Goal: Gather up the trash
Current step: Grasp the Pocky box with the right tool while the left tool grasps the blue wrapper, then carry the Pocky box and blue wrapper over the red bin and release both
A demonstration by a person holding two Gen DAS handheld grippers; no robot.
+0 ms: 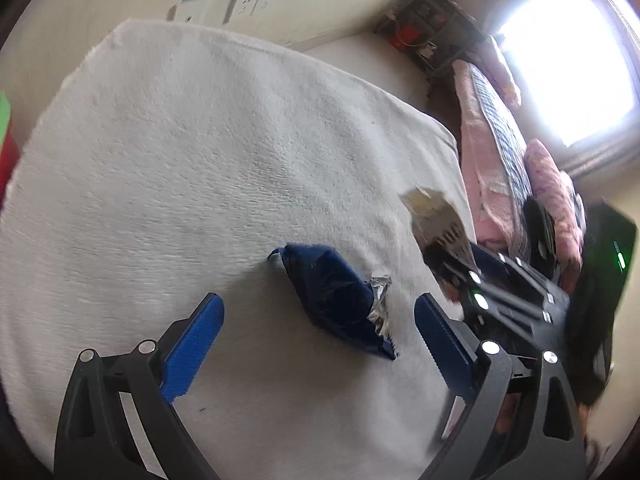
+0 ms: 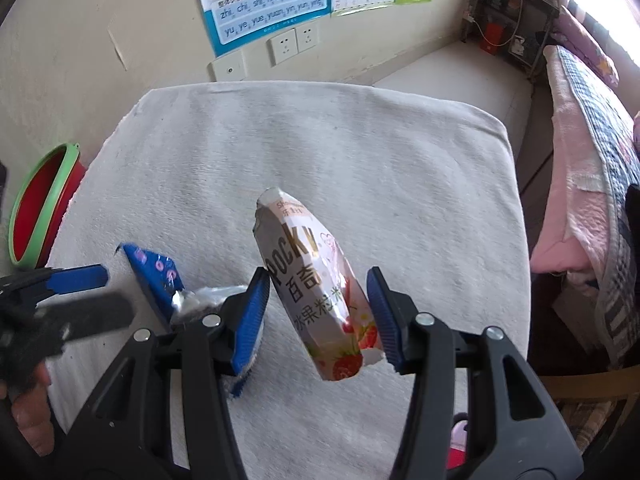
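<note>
A crumpled dark blue foil wrapper [image 1: 336, 296] lies on the white fleece-covered table [image 1: 200, 152], between the fingers of my left gripper [image 1: 320, 320], which is open and empty. In the right wrist view the same blue wrapper [image 2: 154, 276] lies at the left. My right gripper [image 2: 318, 300] holds a pink and white Pocky wrapper [image 2: 316, 292] between its blue pads, lifted above the table [image 2: 360, 152]. The Pocky wrapper [image 1: 434, 216] also shows in the left wrist view.
A red bin with a green rim [image 2: 40, 208] stands off the table's left edge. A bed with pink bedding [image 2: 580, 184] runs along the right. A dark shelf [image 2: 508, 28] stands in the far corner. Posters and wall sockets [image 2: 294, 44] are on the wall behind.
</note>
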